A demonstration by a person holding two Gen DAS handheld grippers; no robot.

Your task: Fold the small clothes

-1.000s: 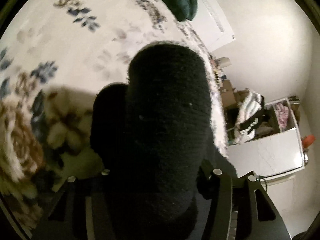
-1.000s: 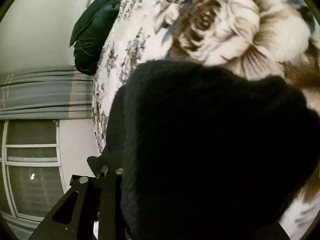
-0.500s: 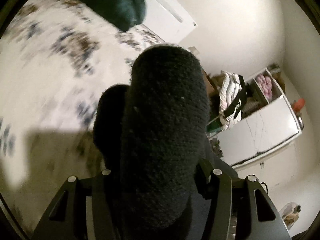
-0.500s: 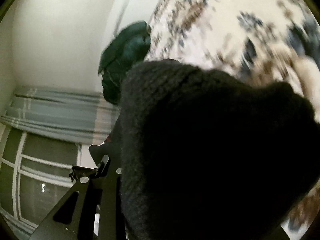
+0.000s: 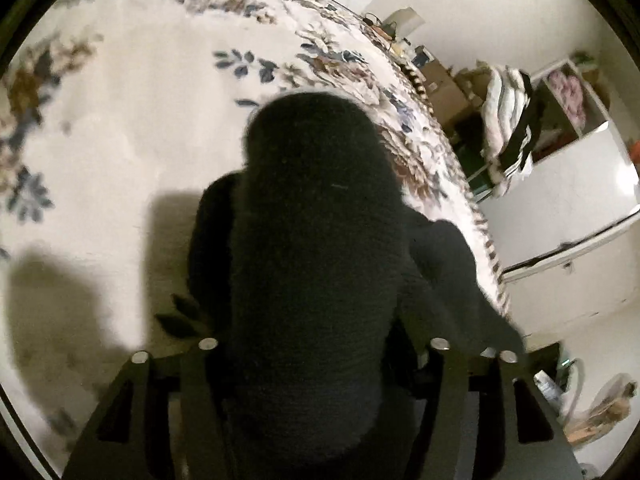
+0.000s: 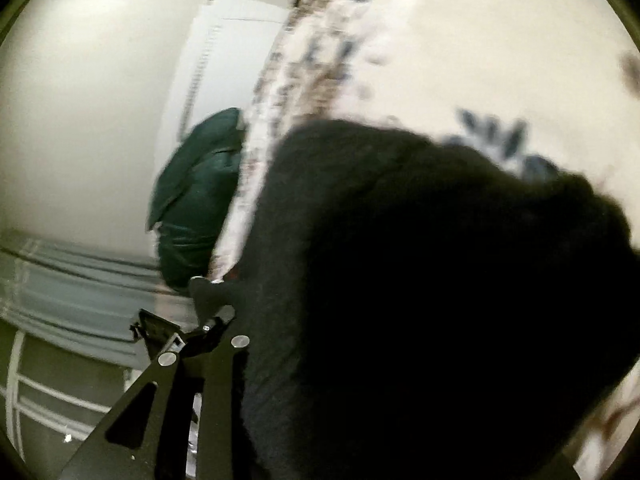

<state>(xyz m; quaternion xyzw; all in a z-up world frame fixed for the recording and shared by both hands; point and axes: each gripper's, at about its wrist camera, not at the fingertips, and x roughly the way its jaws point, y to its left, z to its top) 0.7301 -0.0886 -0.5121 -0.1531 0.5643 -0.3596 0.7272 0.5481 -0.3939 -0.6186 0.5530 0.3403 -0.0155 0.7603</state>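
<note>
Across the floral bedspread [image 5: 132, 128] – cream ground with blue and brown sprays, filling most of the left wrist view and the upper right of the right wrist view [image 6: 460, 52] – both tools hang above the bed with dark cloth in front of their lenses. The black knitted garment [image 5: 316, 240] is the largest item near the left camera: a thick rounded roll of it rises between the two finger arms, with a further flap trailing off towards the right arm, and it throws a shadow on the spread. The left gripper [image 5: 320, 344] has just been widening its jaws; the roll sits between them, but the fingertips are buried in cloth, so whether the pads press on it I cannot tell. In the right wrist view the same black garment [image 6: 420, 300] covers the lower right half of the picture and hides one finger entirely. The right gripper [image 6: 248, 320] stands at a narrow setting with the fabric lying against its visible finger – the actual grip is hidden. Beyond the bed: a white cabinet [image 5: 560, 200] with open shelves, a striped bundle [image 5: 508, 120] hung over it, a dark green cushion [image 6: 196, 196] by the wall, grey curtain folds [image 6: 72, 288]
</note>
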